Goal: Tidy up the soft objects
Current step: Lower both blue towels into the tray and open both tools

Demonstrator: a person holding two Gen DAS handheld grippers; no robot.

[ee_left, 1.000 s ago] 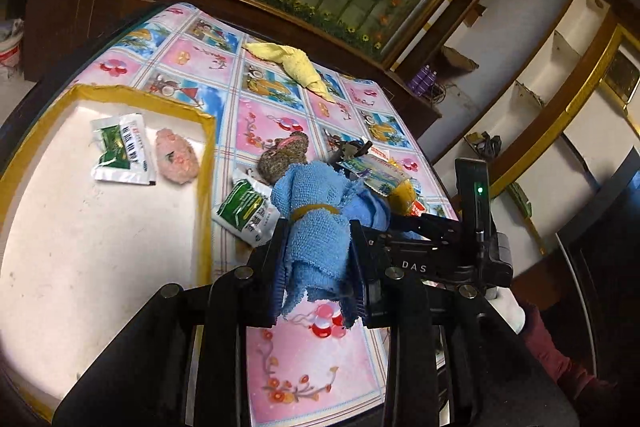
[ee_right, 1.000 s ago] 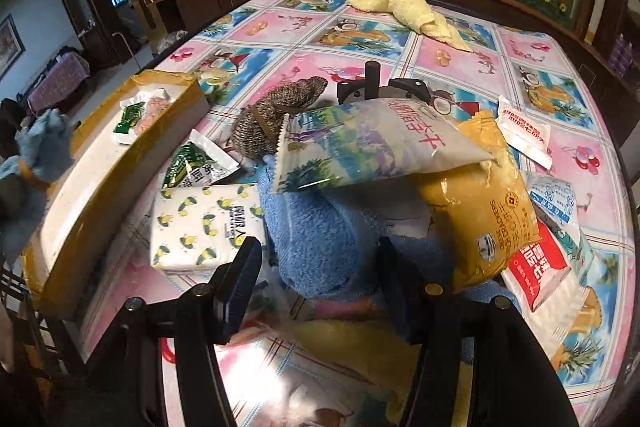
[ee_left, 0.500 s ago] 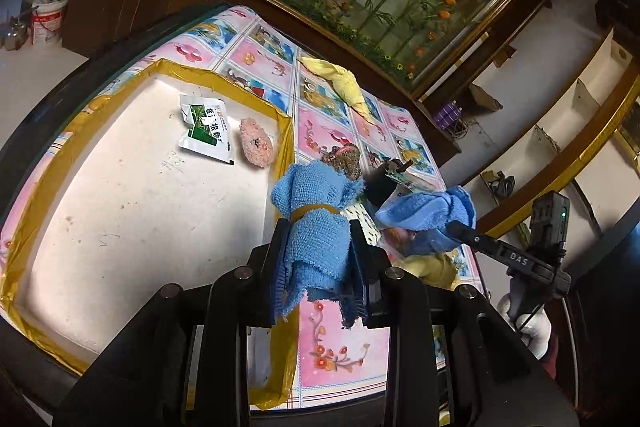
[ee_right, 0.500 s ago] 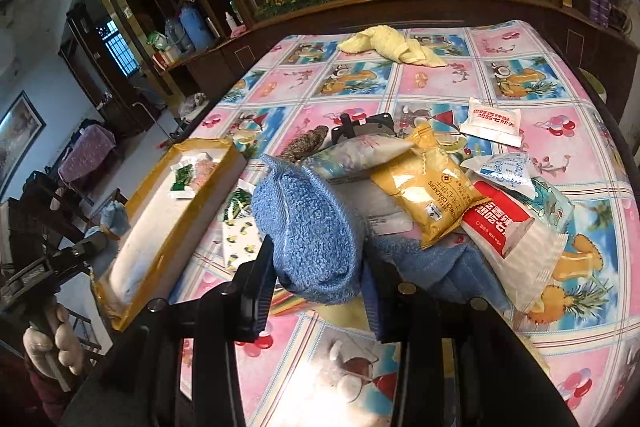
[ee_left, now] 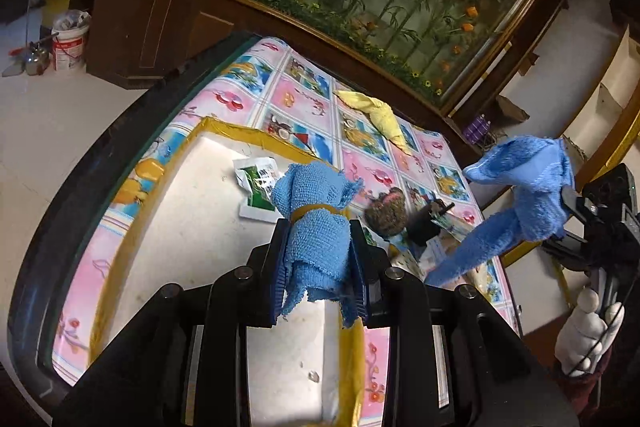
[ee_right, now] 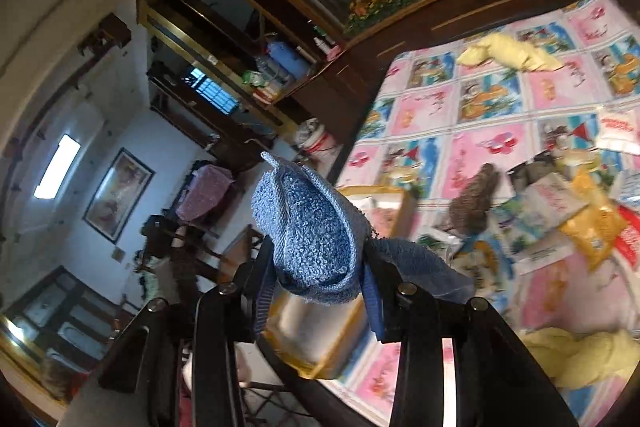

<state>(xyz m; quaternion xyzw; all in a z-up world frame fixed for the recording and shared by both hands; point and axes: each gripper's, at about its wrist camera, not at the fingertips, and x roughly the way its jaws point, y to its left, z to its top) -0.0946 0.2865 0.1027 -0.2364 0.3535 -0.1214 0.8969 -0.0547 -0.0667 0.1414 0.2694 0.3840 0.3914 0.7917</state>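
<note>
Right tool (ee_right: 318, 293) lifted towel (ee_right: 312, 227) clear | bundle (ee_left: 318, 227) upright, left tool (ee_left: 319, 273)

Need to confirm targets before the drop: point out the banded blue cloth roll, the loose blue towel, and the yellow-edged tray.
banded blue cloth roll (ee_left: 318, 239), left wrist view, on its body just below the yellow band.
loose blue towel (ee_right: 316, 227), right wrist view, on its looped bulge.
yellow-edged tray (ee_left: 256, 137), left wrist view, on its far rim.
</note>
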